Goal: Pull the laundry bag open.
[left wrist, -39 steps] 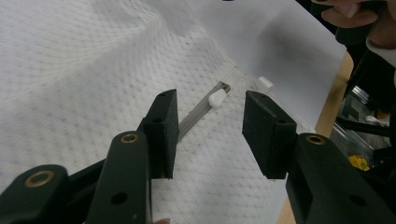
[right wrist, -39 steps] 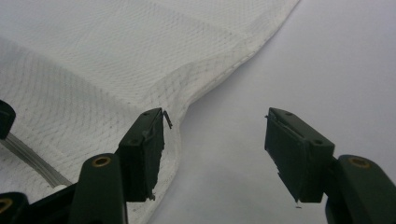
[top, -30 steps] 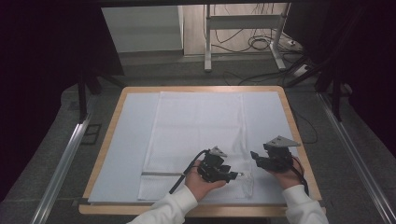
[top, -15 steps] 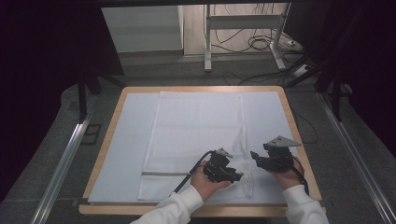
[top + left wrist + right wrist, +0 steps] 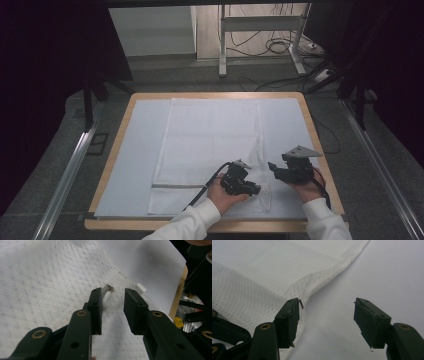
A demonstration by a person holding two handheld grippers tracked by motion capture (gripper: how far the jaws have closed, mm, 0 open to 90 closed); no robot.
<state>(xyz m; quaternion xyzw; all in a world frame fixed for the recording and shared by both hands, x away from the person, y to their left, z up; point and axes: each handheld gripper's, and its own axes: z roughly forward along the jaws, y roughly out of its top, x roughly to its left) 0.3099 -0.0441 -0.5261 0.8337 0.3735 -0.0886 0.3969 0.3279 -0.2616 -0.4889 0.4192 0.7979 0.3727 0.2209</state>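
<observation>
Cloth (image 5: 210, 145) lies under the closing left hand-held gripper (image 5: 254, 189), whose narrowed jaws straddle its raised fold.

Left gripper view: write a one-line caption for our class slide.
Left tongs, jaws apart, hover low over a white woven cloth near its hemmed corner.

white woven towel (image 5: 210, 150) with a diamond weave, laid flat lengthwise on the pale table cover, a grey band seen across its near end, near right corner slightly rumpled, hemmed edge lifted
</observation>
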